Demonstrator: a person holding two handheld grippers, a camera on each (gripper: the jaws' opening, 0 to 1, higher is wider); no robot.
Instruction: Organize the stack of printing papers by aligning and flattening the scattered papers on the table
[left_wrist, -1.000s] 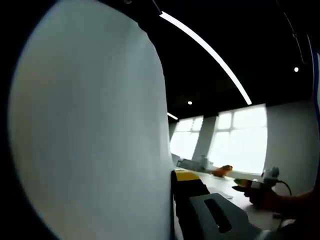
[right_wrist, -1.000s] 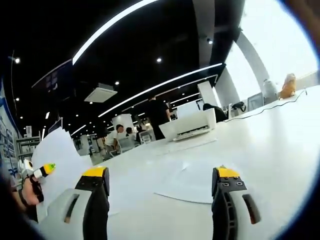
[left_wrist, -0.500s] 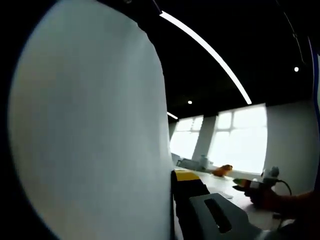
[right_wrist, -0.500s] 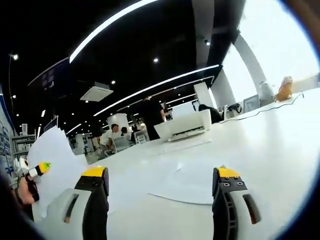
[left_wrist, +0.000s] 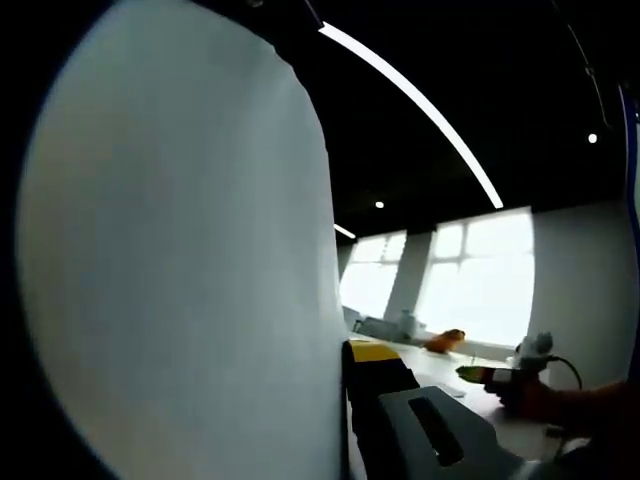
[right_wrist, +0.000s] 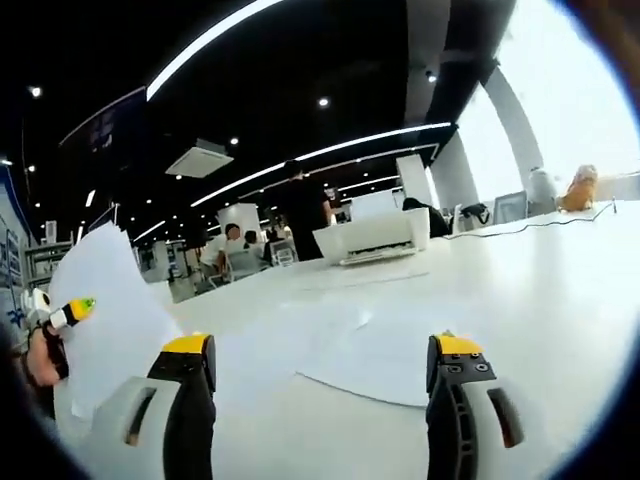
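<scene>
A white sheet of printing paper (left_wrist: 180, 260) is held upright, apparently pinched by the left gripper (right_wrist: 60, 318). The right gripper (right_wrist: 318, 410) is spread above loose white sheets (right_wrist: 370, 350) lying mid-desk (right_wrist: 540, 290). Gathering is underway; next, that lifted sheet needs aligning onto them.

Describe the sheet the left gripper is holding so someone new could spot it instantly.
Start at the white table in the right gripper view and go to its far left edge, where the left gripper is held up. The held sheet rises upright from that gripper, clear of the table. The loose sheets all lie flat on the tabletop; this one stands in the air.
</scene>
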